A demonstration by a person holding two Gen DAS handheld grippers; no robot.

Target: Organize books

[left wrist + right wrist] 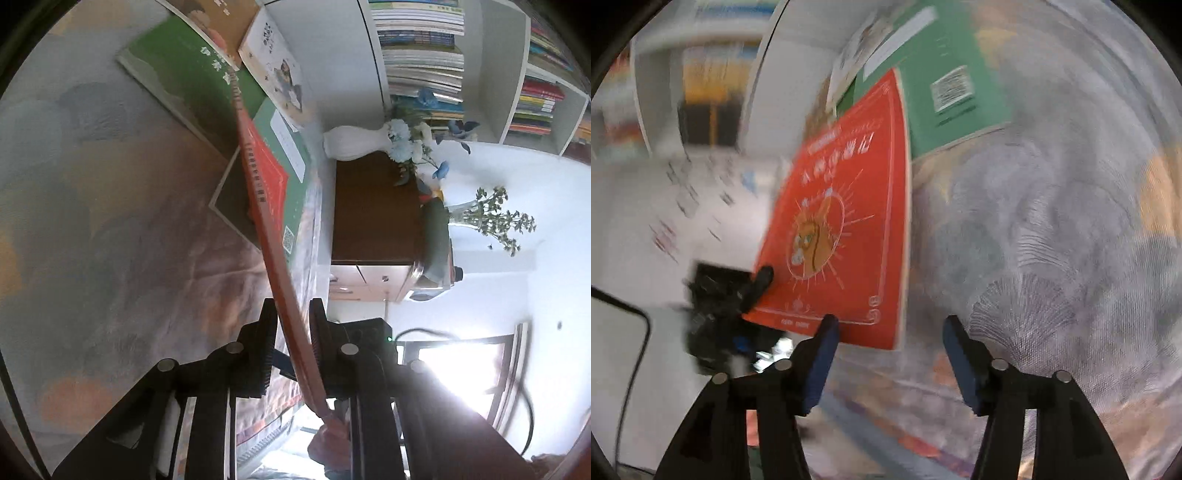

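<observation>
Patterned bedspread [92, 229] carries loose books beside the bookshelf [421, 55]. Left gripper [291, 343] jaws clamp the red book [842, 221], raised on edge; right gripper [886, 354] jaws stand half open, empty. Judged step: lifting; next calls for carrying it shelfward.

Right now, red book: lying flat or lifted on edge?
Lifted on edge. The red book stands edge-on between the left gripper pads, above the green book; the right gripper is open, off it.

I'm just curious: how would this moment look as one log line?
left gripper: shut on red book | right gripper: open, empty | other books: on bed
</observation>
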